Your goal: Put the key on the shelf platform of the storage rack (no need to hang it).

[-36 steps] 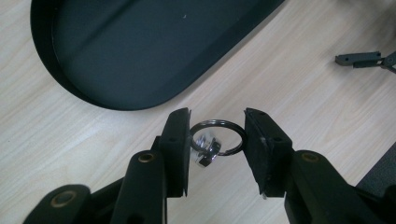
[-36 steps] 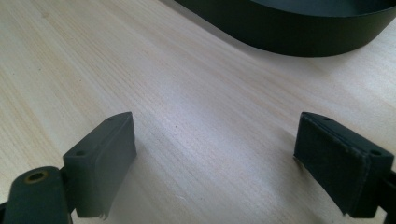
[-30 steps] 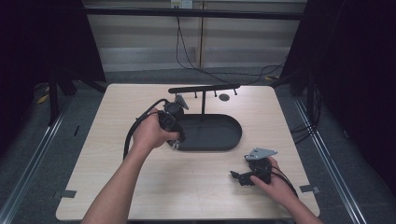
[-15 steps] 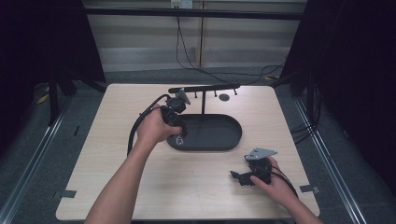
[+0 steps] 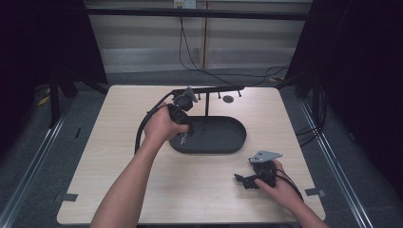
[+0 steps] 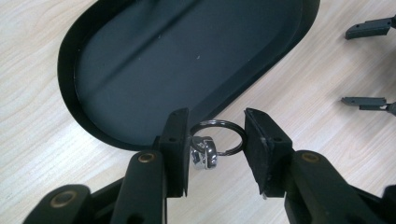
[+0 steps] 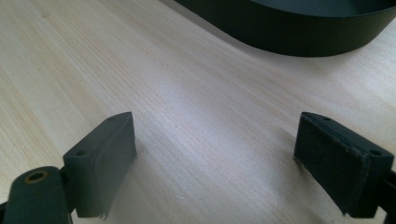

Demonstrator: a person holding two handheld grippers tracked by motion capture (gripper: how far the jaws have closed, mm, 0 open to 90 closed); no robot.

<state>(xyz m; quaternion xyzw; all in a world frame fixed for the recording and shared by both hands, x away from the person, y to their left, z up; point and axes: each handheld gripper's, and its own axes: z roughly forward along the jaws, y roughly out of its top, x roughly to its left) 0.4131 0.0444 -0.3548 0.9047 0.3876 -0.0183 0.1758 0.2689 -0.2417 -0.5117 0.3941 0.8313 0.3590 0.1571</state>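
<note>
A thin metal key ring with a small silver clasp hangs between the jaws of my left gripper. The jaws are shut on it, one pad touching each side of the ring. In the high view the left gripper points down over the near left rim of the black oval tray. The tray lies just beyond the jaws, nothing in it. My right gripper rests on the table near the front right, open; its pads stand wide apart over bare wood.
A black stand with a horizontal bar and short pegs rises from the tray's far side on a thin post. The right gripper's jaw tips show far off in the left gripper view. A cable loops from the left gripper.
My left hand has risen and shifted a little farther and to the right, toward the stand, over the tray's rim. The right hand and gripper have stayed put.
</note>
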